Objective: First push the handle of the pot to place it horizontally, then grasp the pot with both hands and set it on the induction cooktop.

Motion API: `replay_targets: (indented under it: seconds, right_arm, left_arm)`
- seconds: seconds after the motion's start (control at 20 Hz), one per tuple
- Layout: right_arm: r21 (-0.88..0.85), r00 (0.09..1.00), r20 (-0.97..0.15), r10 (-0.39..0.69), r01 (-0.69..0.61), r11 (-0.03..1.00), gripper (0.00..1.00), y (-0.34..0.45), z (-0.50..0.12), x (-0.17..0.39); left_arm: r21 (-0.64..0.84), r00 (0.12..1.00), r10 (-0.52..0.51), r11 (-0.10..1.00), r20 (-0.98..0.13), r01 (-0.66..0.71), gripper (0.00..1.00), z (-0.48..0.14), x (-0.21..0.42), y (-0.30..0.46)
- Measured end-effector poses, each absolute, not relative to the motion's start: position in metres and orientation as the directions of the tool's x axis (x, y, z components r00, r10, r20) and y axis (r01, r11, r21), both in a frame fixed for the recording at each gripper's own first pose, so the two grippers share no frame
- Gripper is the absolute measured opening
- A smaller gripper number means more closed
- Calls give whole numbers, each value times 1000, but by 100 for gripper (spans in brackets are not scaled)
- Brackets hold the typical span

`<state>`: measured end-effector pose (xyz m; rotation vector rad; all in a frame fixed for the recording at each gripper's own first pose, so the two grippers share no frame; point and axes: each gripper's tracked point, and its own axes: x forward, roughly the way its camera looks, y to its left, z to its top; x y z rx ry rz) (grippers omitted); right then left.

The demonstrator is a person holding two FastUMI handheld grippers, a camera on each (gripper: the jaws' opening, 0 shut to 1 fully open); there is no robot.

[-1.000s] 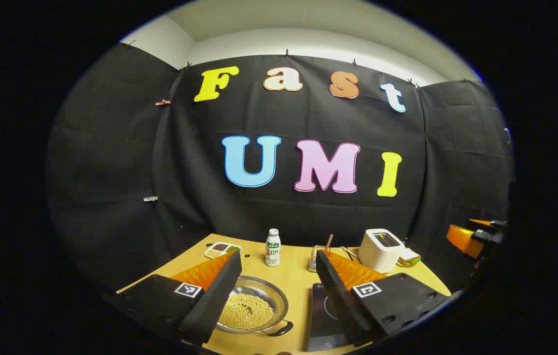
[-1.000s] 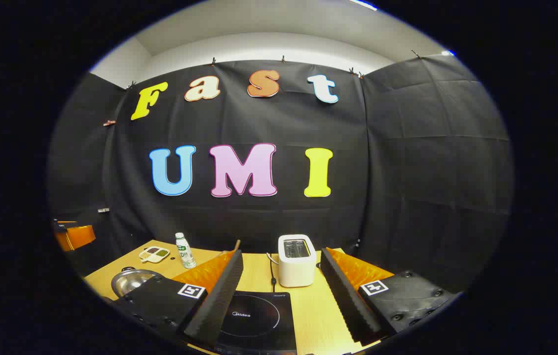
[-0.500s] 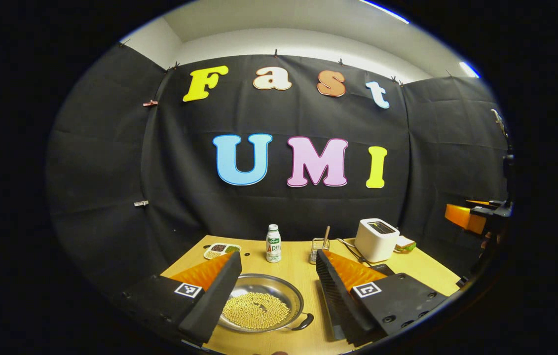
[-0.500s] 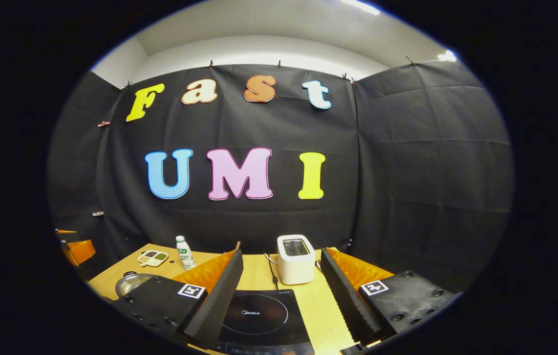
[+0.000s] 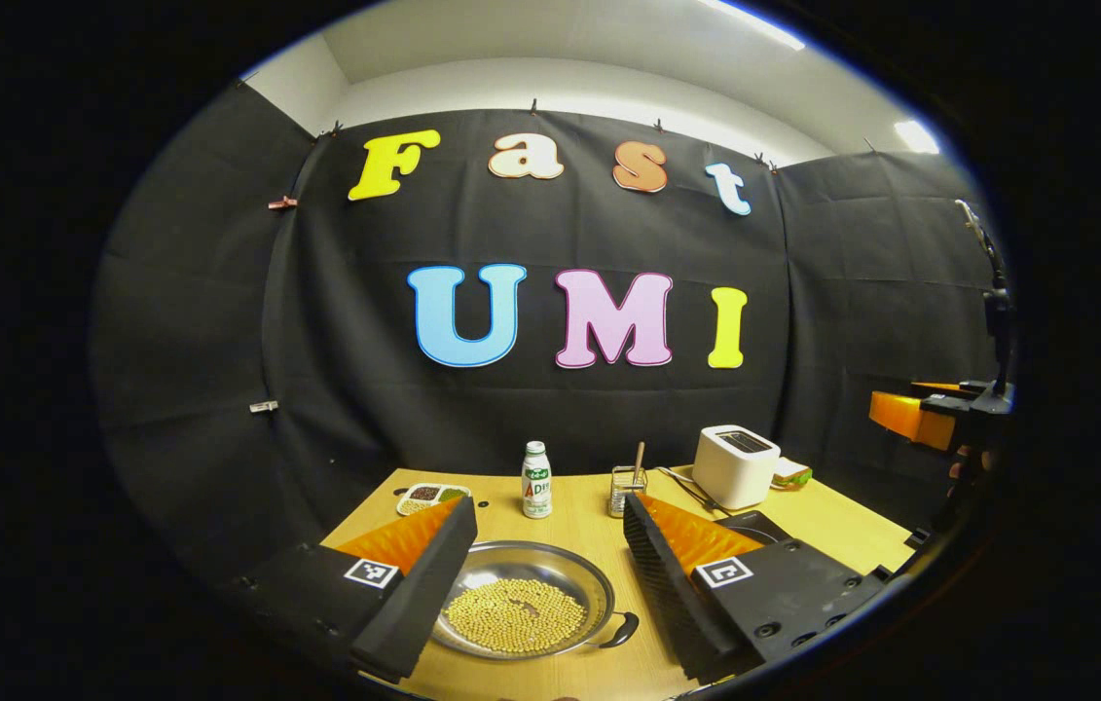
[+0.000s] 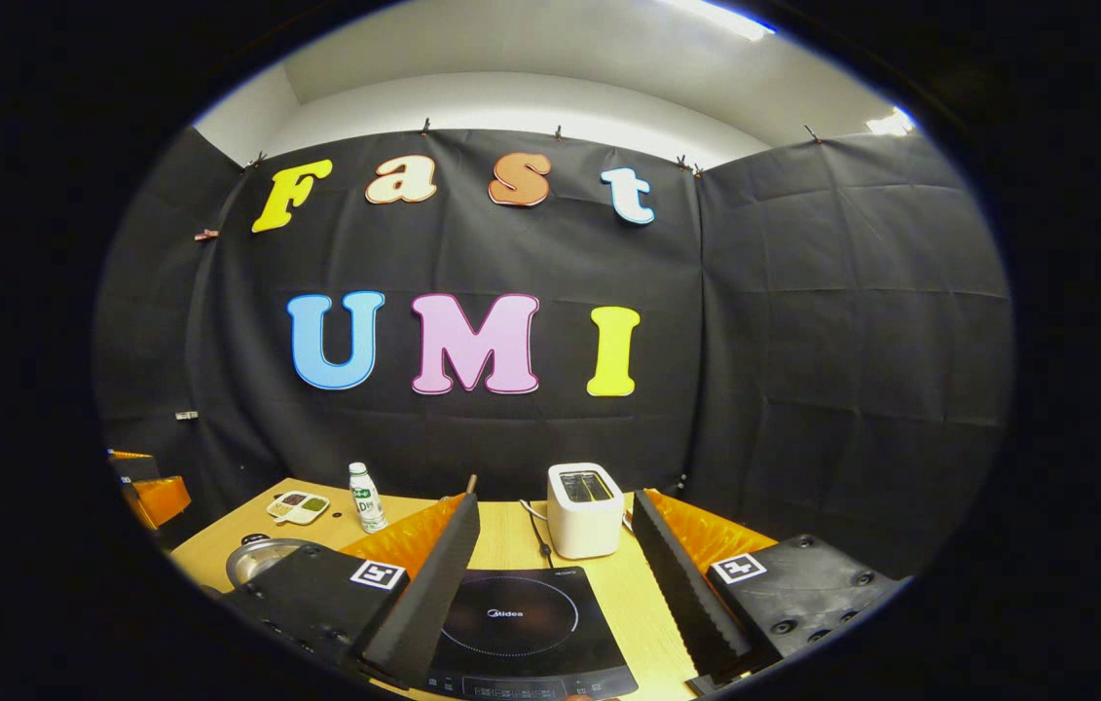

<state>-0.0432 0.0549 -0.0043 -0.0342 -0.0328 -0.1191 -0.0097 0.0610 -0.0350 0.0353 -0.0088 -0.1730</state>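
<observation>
A shallow steel pot [image 5: 521, 608] full of yellow beans sits on the wooden table, one black handle [image 5: 620, 633] at its near right. My left gripper [image 5: 550, 545] hovers open above the table, the pot lying between and below its fingers. In the right gripper view the black induction cooktop [image 6: 521, 628] lies flat beneath my right gripper [image 6: 555, 560], which is open with nothing in it. The pot's rim [image 6: 256, 557] peeks out at the left there, behind the left finger. The cooktop's corner [image 5: 754, 531] appears past the left gripper's right finger.
A white toaster [image 6: 585, 509] with its cord stands behind the cooktop. A small bottle [image 5: 536, 481], a divided snack tray [image 5: 431, 498] and a wire holder with a stick [image 5: 628, 487] line the table's back. A sandwich [image 5: 791, 474] lies beside the toaster. The other gripper [image 5: 930, 414] hangs at far right.
The left gripper view has shifted so the pot now lies centred between its fingers and the cooktop has slid out to the right. The right gripper has moved slightly, showing more cooktop.
</observation>
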Motion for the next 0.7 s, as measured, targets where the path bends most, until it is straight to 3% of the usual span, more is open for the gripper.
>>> replay_targets:
  seconds: [0.5, 0.7]
  right_arm:
    - [-68, 991, 34, -128, 131, 989, 98, 66, -7, -39]
    - [-84, 993, 26, -115, 117, 990, 98, 71, -9, -35]
  left_arm:
    - [20, 980, -198, 980, -32, 198, 95, -47, 9, 68]
    - [16, 971, -228, 973, -78, 230, 91, -55, 12, 68]
